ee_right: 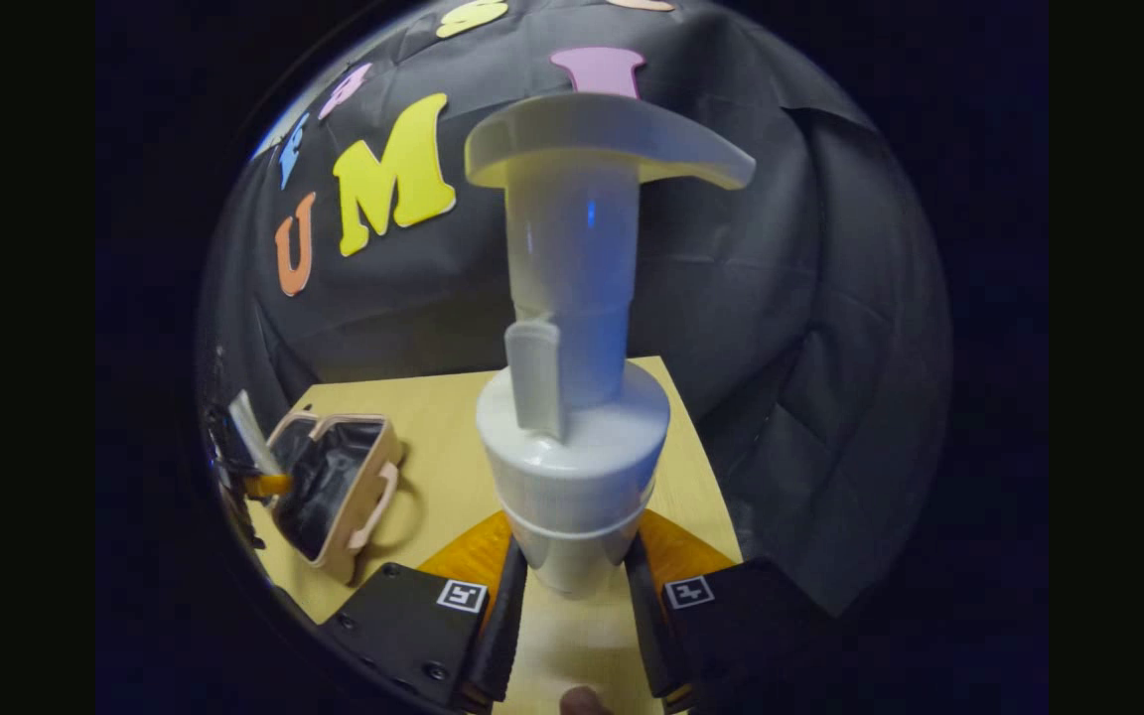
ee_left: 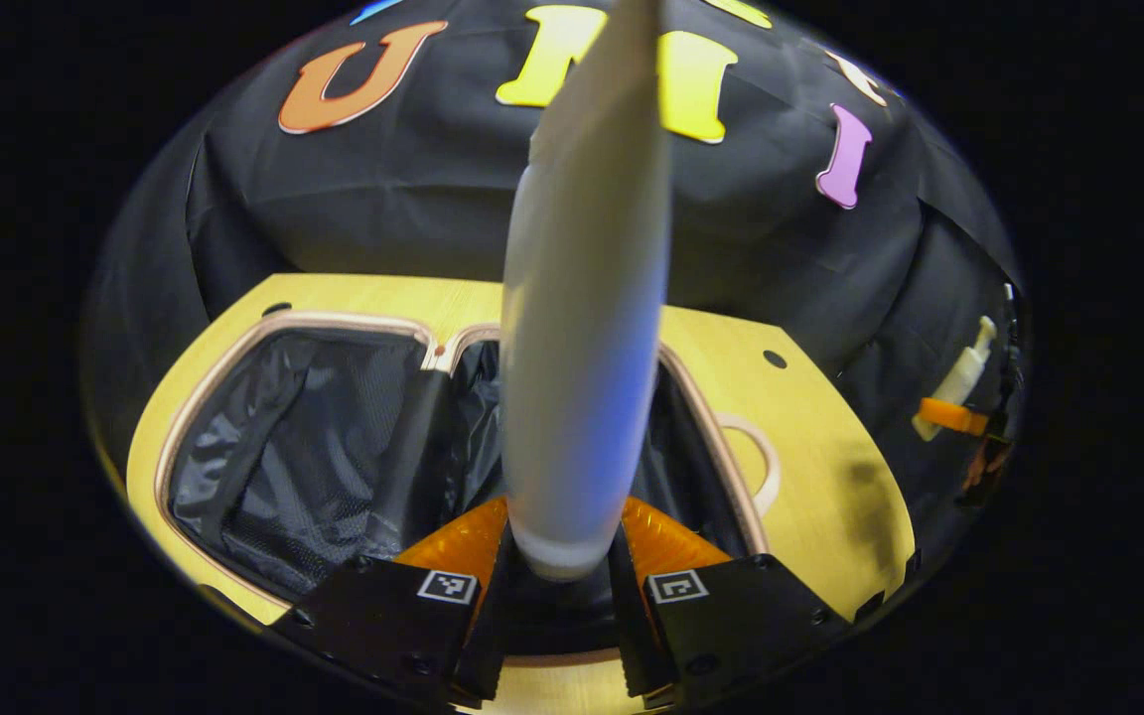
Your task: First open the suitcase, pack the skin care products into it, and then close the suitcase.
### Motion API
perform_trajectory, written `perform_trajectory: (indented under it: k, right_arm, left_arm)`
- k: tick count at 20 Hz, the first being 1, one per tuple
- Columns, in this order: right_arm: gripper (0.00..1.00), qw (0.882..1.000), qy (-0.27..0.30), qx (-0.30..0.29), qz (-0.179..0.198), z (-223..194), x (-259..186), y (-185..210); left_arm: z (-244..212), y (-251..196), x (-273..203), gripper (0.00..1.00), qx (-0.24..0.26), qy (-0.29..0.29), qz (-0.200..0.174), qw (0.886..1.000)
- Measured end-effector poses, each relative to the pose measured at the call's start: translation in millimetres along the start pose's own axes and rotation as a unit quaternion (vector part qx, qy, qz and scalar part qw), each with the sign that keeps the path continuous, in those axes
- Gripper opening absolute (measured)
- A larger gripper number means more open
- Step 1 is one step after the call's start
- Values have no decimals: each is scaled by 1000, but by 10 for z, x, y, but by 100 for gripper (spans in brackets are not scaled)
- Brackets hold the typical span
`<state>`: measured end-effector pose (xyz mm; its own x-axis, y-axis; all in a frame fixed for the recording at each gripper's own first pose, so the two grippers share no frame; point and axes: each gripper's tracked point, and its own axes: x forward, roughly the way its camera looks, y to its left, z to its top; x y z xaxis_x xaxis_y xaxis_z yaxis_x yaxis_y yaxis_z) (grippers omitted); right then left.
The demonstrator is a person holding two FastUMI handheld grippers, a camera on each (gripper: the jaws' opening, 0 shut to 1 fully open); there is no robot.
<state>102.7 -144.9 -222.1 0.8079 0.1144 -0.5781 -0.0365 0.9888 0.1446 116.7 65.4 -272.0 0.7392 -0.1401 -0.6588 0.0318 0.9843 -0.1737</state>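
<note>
A: Status? The left gripper (ee_left: pixel 560 586) is clamped on the tube (ee_left: pixel 582 328), above the open suitcase (ee_left: pixel 314 447).

B: The right gripper (ee_right: pixel 574 596) pinches the pump bottle (ee_right: pixel 572 397) off to the side. Lower the tube inside before releasing.

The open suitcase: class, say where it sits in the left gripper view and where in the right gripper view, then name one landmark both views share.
Left gripper view: the open suitcase fills the lower centre, lying on the table behind the held tube.
Right gripper view: the same suitcase sits small at lower left, on the table.
Shared landmark: the wooden table under the suitcase.
</note>
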Motion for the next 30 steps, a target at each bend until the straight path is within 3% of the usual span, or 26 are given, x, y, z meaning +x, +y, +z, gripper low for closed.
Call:
perform_trajectory:
  k: [3,7,12,17,22,26,28,30]
  right_arm:
    - [48,1000,-5,10,-17,69,-427,-10]
    - [48,999,-14,26,-25,137,-806,55]
    - [48,999,-26,35,-29,147,-972,119]
    - [48,998,-27,46,-38,72,-1044,56]
    - [46,999,-18,25,-26,-11,-1111,218]
    - [48,1000,-9,-3,-2,-86,-1096,529]
    - [45,1000,-5,-18,16,-90,-1086,743]
    - [48,999,-5,-35,39,-50,-1035,1027]
  left_arm:
    - [-185,103,132,48,-41,35,-9,999]
    - [-278,202,218,47,-86,83,9,993]
    - [-462,312,269,46,-80,184,63,978]
    - [-507,339,285,46,-75,203,77,973]
    - [-578,380,306,47,-46,228,122,965]
    - [-571,340,287,52,-48,233,126,963]
    - [-576,248,178,73,-58,230,121,964]
    - [-497,195,18,81,-54,202,117,971]
